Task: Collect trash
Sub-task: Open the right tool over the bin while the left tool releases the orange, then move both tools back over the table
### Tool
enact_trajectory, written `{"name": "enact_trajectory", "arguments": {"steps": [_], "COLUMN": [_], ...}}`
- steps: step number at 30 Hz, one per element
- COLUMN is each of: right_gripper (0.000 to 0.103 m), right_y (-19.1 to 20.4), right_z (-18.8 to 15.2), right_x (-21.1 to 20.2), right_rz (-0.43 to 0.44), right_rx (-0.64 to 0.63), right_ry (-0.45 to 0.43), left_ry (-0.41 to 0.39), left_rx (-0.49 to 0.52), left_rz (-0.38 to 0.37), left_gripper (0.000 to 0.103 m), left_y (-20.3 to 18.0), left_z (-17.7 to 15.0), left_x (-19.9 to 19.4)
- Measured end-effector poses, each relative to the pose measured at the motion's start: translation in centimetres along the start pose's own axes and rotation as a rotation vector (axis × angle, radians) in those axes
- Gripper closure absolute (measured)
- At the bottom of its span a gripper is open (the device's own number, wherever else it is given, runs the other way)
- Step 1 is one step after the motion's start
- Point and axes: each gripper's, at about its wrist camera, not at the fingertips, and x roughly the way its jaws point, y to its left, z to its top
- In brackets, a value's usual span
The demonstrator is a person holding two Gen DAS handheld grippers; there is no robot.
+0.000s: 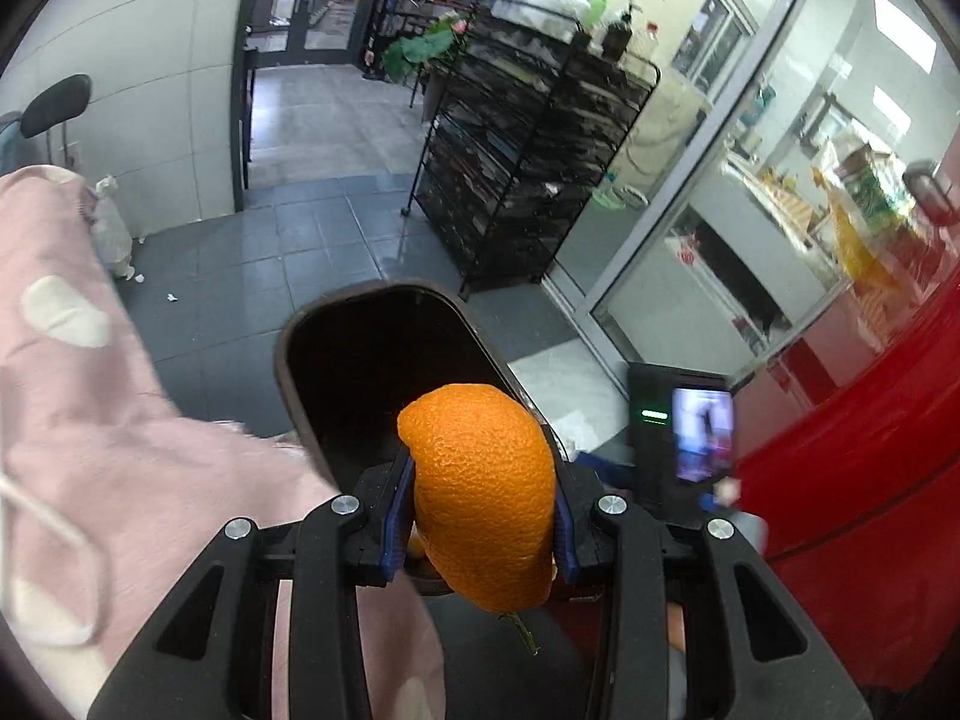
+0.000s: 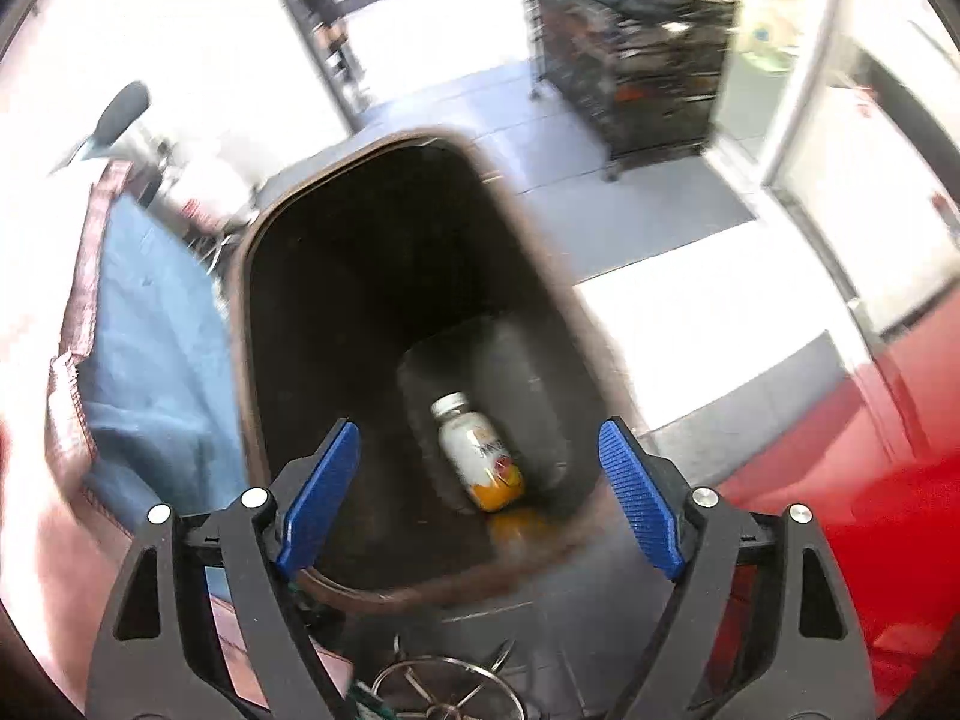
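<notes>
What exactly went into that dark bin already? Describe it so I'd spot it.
Look into the tall dark bin beside the red surface. Lying on its floor is a small bottle: white cap, pale body, some orange liquid left. It is the only item visible inside.

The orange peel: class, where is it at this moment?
In the left wrist view, low and centre, the orange peel is pinched in the left gripper, just in front of the dark bin.

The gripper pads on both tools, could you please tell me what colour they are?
Blue, with a ribbed surface; the pads show best in the right wrist view, on the open right gripper.
</notes>
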Motion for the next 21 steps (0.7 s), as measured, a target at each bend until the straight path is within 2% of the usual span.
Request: {"name": "enact_trajectory", "arguments": {"steps": [3, 8, 10, 11, 12, 14, 19, 21], "right_gripper": [0.022, 0.021, 0.021, 0.021, 0.021, 0.021, 0.021, 0.021], "right_y": [-2.2, -3.3, -3.7, -3.7, -3.7, -3.9, -3.8, -3.8], "right_z": [-0.6, -1.8, -2.6, -2.7, -3.1, -3.6, -4.0, -4.1], "right_x": [-1.9, -3.4, -3.2, -3.4, -3.8, -4.1, -4.6, -4.8], "right_rz": [-0.056, -0.117, -0.127, -0.129, -0.128, -0.132, -0.141, -0.136], "right_rx": [0.023, 0.007, 0.004, 0.002, 0.0, -0.004, -0.004, -0.001], "right_ry": [-0.036, -0.076, -0.081, -0.088, -0.095, -0.105, -0.131, -0.143], "left_ry": [0.042, 0.084, 0.097, 0.095, 0.088, 0.063, 0.021, -0.015], "left_rx": [0.02, 0.057, 0.054, 0.053, 0.054, 0.058, 0.107, 0.11], "left_rz": [0.011, 0.044, 0.055, 0.056, 0.06, 0.066, 0.064, 0.055], "left_gripper": [0.067, 0.066, 0.06, 0.05, 0.035, 0.019, 0.018, 0.014], "left_y": [-0.5, -1.4, -1.4, -1.5, -1.6, -1.7, -2.6, -2.8], "left_z": [0.2, 0.4, 0.5, 0.6, 0.6, 0.6, 0.5, 0.4], "left_x": [1.9, 4.3, 5.0, 5.2, 5.3, 4.9, 3.4, 2.1]}}
